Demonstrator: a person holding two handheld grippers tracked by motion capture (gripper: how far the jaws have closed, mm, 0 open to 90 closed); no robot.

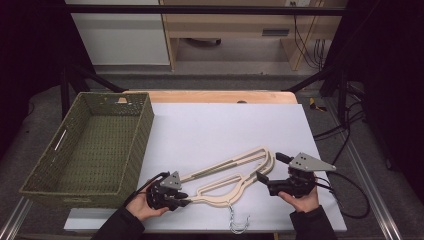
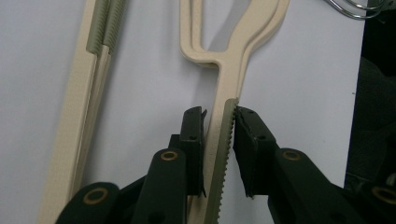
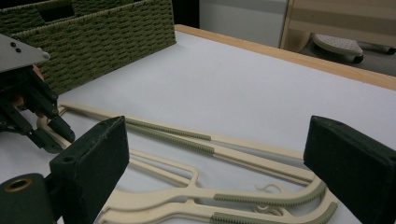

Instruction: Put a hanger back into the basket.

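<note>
- We see the hangers (image 1: 235, 172), cream with green ribbed grips, lying stacked near the desk's (image 1: 225, 125) front edge, their metal hooks (image 1: 239, 220) at that edge.
- Our left gripper (image 1: 184, 199) has its jaws clamped on one hanger's arm end, or so it seems.
- Our right gripper (image 1: 261, 176) holds its jaws wide apart over the hangers' other end.
- A woven basket (image 1: 90, 145) sits at the desk's left edge.

The white tabletop (image 1: 225, 130) is evenly lit from above, while the surroundings are left dark. Only soft, faint shadows are cast beside the hangers (image 1: 235, 172). In the left gripper view the picture is dim and slightly soft; in the right gripper view the near fingers (image 3: 93, 158) are blurred.
</note>
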